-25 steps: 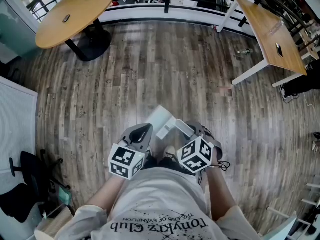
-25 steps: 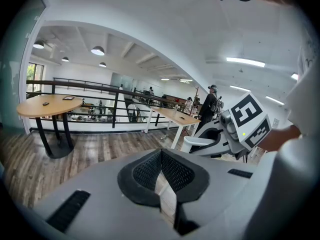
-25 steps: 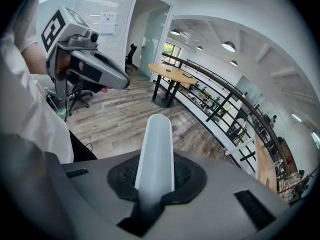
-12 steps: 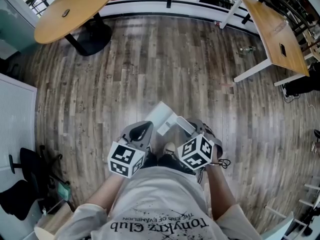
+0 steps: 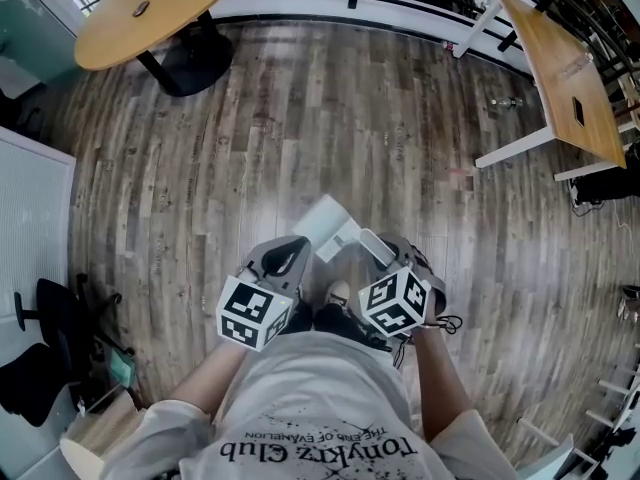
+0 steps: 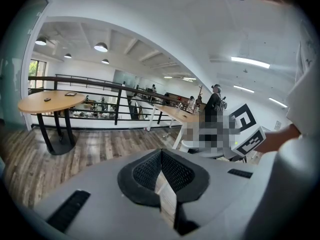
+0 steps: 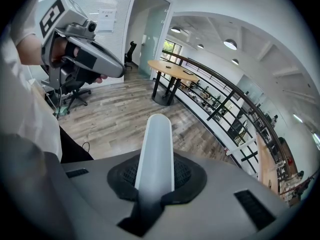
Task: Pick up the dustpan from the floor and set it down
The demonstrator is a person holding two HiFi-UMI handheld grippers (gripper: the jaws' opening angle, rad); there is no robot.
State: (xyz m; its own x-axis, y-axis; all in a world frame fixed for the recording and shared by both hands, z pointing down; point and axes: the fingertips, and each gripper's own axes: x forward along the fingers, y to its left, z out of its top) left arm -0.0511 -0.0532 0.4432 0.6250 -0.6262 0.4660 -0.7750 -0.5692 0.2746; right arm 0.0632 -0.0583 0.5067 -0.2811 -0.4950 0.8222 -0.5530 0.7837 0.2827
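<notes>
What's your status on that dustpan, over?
Right hand-held gripper shut on dustpan handle. Left hand-held gripper shut, empty. Nothing in the way.

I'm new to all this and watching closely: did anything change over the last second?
Hardly anything. Only the head view shifted: the round table slid toward the picture's top. The right gripper still clamps the handle of the dustpan, and the left gripper stays shut and empty.
</notes>
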